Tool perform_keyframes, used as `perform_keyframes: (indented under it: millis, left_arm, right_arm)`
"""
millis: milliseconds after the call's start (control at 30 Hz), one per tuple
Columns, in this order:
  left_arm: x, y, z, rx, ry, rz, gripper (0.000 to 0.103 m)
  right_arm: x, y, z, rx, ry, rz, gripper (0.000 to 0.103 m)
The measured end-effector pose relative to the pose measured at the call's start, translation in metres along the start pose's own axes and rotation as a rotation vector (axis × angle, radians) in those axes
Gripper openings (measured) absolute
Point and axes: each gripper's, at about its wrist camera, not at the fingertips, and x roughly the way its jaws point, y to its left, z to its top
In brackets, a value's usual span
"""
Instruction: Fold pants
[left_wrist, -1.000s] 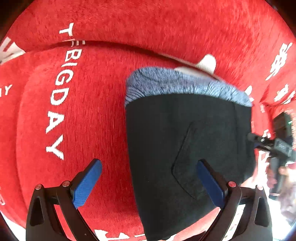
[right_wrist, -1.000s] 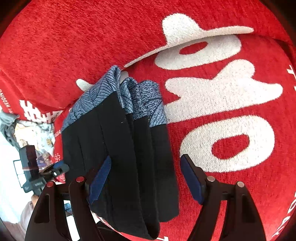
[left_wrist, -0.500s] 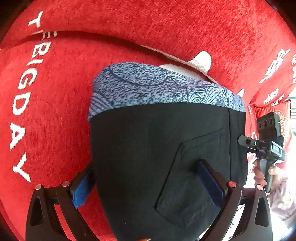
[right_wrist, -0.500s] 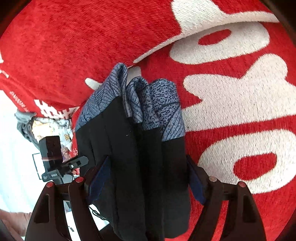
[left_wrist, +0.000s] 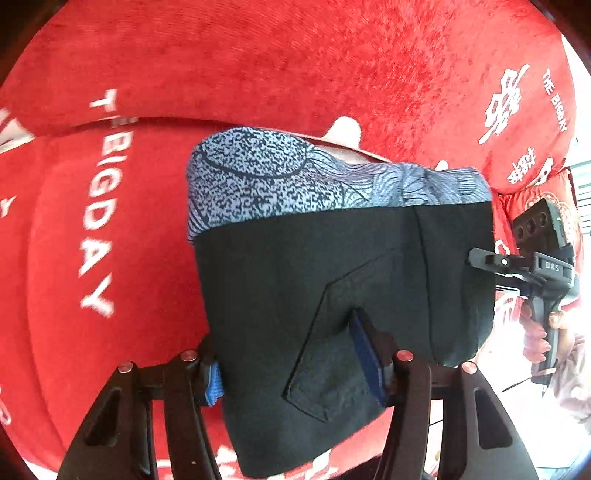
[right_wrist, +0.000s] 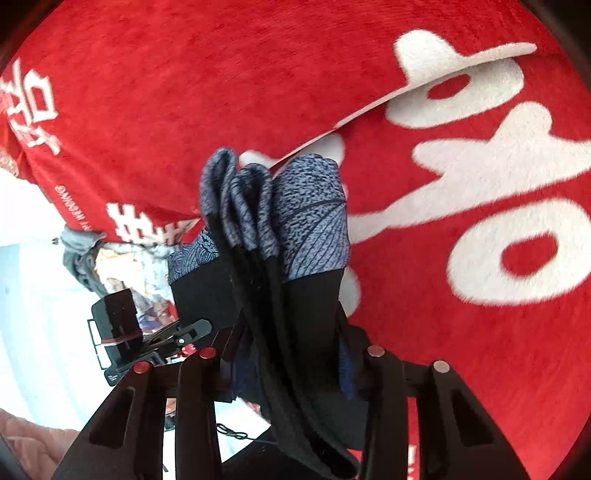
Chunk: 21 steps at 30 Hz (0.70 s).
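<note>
The left gripper (left_wrist: 291, 354) has just been closing, and its blue-padded fingers (left_wrist: 364, 354) now clamp the folded black pants (left_wrist: 332, 277) across the patch pocket (left_wrist: 343, 339). The right gripper (right_wrist: 291, 354) has likewise just closed — its fingers (right_wrist: 345, 373) pinch the stacked folds of the same pants edge-on. The bundle hangs between both grippers over the red sofa cover (left_wrist: 295, 66), its blue-grey patterned waistband (left_wrist: 295, 181) toward the back cushion. White lettering on the seat reads "BIGDAY" (left_wrist: 98, 221); "THE BIG" shows near the right corner. The right gripper's body is marked "DAS" (left_wrist: 552, 265) — a hand (left_wrist: 539, 332) holds its grip.
</note>
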Motion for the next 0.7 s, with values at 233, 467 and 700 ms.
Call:
perform_keyframes:
  millis: [233, 467, 700]
  left_arm:
    - [-0.025, 0.042, -0.036, -0.091, -0.015, 0.129, 0.06]
    - [0.005, 0.079, -0.045, -0.143, -0.04, 0.217, 0.087]
    - [0.001, 0.062, -0.047, -0.094, -0.044, 0.293, 0.094]
  right_arm:
    - [0.04, 0.027, -0.04, -0.01, 0.046, 0.012, 0.043]
    - [0.071, 0.011, -0.035, 0.024, 0.013, -0.181, 0.051]
    - [0.078, 0.026, -0.032, -0.021, 0.03, -0.318, 0.062]
